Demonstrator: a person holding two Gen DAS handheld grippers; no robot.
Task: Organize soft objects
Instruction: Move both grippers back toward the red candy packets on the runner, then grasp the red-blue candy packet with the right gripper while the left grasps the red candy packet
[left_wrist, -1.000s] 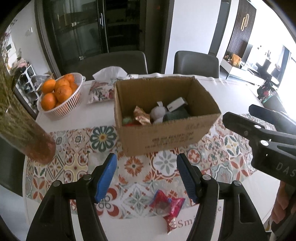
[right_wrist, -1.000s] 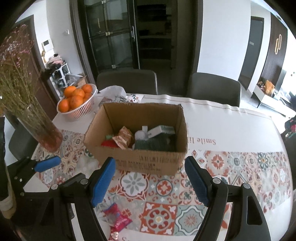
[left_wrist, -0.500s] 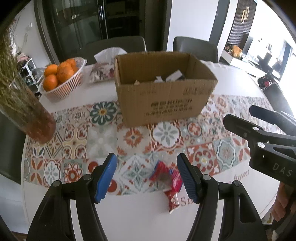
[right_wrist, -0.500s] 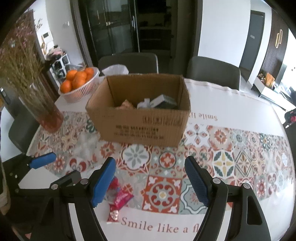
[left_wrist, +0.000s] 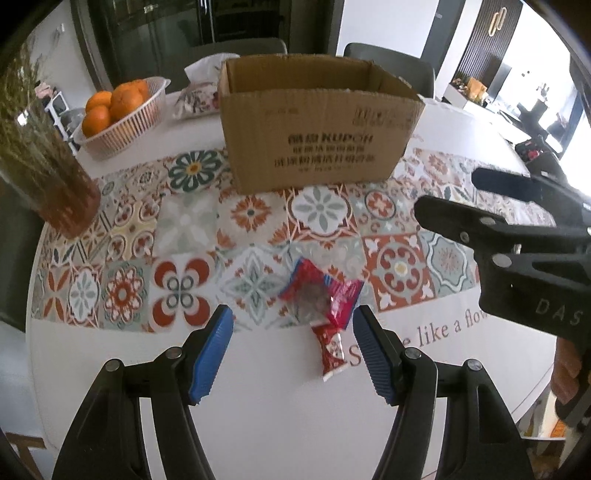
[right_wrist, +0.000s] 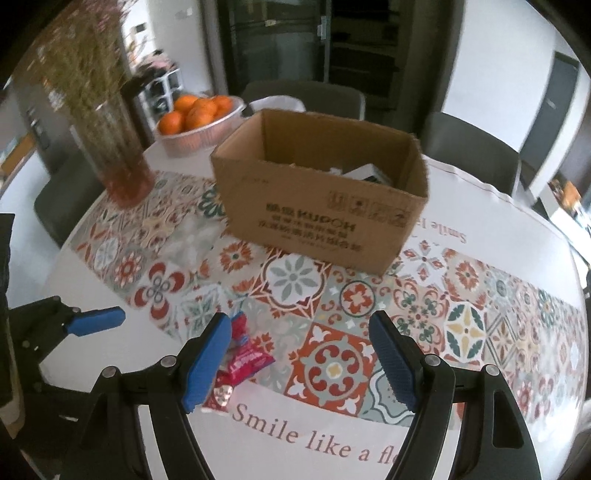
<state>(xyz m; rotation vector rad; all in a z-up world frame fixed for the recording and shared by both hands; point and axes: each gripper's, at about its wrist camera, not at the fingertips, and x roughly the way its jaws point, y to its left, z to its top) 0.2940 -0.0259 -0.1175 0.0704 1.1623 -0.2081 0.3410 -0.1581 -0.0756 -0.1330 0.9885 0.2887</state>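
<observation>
Red snack packets lie on the patterned tablecloth near the table's front edge, a small red sachet just below them. My left gripper hovers over them, open, blue pads either side, not touching. In the right wrist view the same packets sit by the left pad of my right gripper, which is open and empty. A cardboard box stands behind; some items show inside the box. The right gripper appears at the right of the left wrist view.
A glass vase of dried stems stands at the left. A basket of oranges and a tissue pack sit behind it. Grey chairs ring the far side of the round table.
Both grippers have come down and nearer the table; the box now shows side-on, and the red packets have moved up between the left gripper's pads. Neither gripper's opening changed.
</observation>
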